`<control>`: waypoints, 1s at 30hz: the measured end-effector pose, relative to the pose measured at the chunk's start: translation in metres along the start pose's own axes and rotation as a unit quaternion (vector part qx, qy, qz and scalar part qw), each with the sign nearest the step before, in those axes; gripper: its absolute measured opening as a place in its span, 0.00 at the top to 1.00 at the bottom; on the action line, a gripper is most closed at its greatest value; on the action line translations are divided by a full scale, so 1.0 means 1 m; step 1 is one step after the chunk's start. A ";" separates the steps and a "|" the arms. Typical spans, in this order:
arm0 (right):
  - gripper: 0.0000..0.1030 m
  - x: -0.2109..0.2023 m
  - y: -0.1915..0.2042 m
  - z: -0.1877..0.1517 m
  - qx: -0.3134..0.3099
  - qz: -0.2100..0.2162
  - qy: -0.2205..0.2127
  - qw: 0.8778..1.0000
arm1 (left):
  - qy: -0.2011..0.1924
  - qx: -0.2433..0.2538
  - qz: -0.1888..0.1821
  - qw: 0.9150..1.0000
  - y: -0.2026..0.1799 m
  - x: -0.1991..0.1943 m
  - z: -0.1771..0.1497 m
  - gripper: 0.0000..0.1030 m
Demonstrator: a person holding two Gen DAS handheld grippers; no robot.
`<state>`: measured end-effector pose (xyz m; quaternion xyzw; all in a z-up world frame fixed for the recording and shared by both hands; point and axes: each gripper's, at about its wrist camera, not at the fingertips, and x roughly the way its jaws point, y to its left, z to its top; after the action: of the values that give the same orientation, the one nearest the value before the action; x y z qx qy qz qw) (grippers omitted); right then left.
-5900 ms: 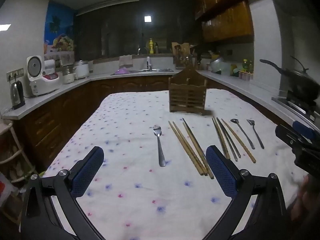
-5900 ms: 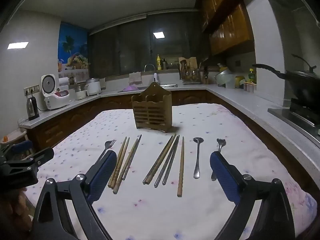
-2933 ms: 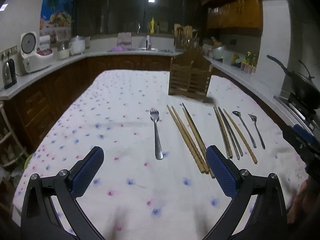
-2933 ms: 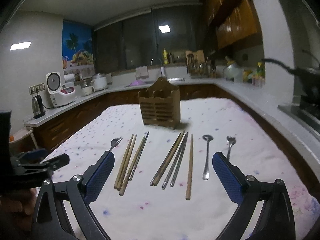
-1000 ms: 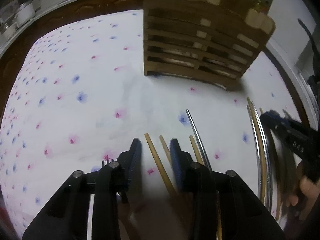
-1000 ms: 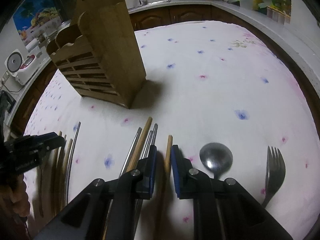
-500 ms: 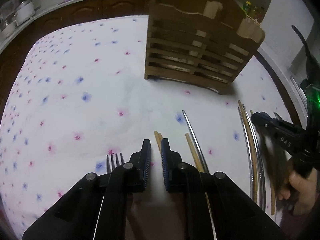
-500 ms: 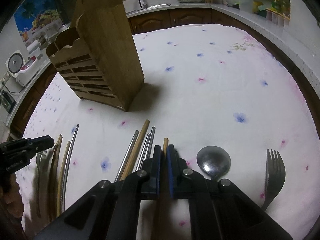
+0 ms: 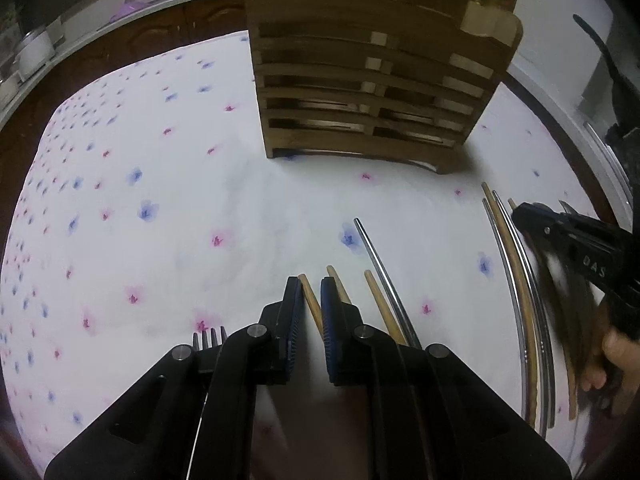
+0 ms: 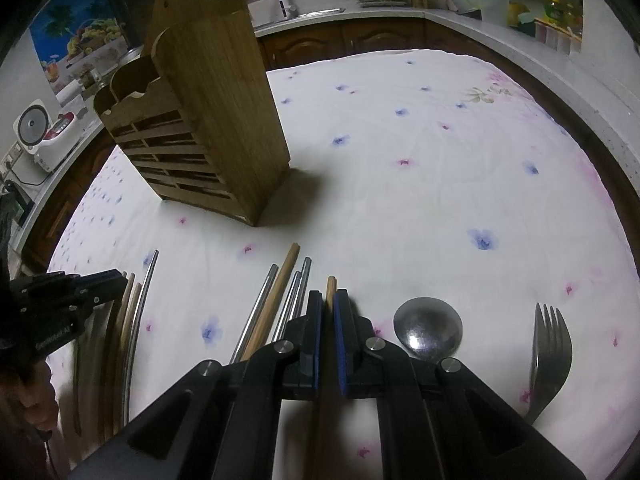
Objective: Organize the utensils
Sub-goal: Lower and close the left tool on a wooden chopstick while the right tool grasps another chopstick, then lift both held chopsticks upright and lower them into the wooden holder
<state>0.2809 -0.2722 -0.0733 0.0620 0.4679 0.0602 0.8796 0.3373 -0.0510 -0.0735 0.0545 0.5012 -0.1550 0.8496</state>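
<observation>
Both sets of jaws are pinching down to a narrow gap, each around a single wooden chopstick lying flat on the worktop (image 10: 440, 152). The left gripper (image 9: 309, 292) is closing its blue pads on the leftmost chopstick (image 9: 307, 288) of the near left bundle, with the stick's tip poking out just past the pads; whether the pads are already pressing the wood I cannot tell for sure, though they look to be touching. The right gripper (image 10: 325, 304) is clamping the lone wooden chopstick (image 10: 330, 286) lying just right of the mixed metal and wooden sticks (image 10: 280, 292), and here the pads are sitting tight on both sides.

The sticks are being gripped near their far ends, probably so each can be lifted and tipped upright into the wooden holder (image 9: 368, 92) standing at the far side of the floral cloth. The spoon (image 10: 427, 328) and the fork (image 10: 550, 344) are lying untouched to the right, and another fork (image 9: 209, 338) is lying just left of the left gripper, so the sorting is judged barely begun
</observation>
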 end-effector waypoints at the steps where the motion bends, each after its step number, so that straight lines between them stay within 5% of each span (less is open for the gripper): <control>1: 0.95 -0.001 0.000 0.000 0.003 0.006 0.000 1.000 | 0.000 -0.003 -0.007 1.000 0.002 -0.002 -0.001 0.94; 19: 0.96 -0.128 0.040 0.009 -0.021 0.046 -0.109 0.993 | -0.155 -0.020 -0.070 0.985 -0.004 -0.166 -0.019 0.96; 30: 0.96 -0.189 0.063 0.010 -0.039 0.058 -0.172 0.983 | -0.224 -0.026 -0.075 0.971 0.006 -0.226 -0.030 0.96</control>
<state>0.1812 -0.2418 0.0966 0.0639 0.3027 0.1179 0.9436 0.2126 0.0097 0.1071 -0.0412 0.3047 -0.2131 0.9274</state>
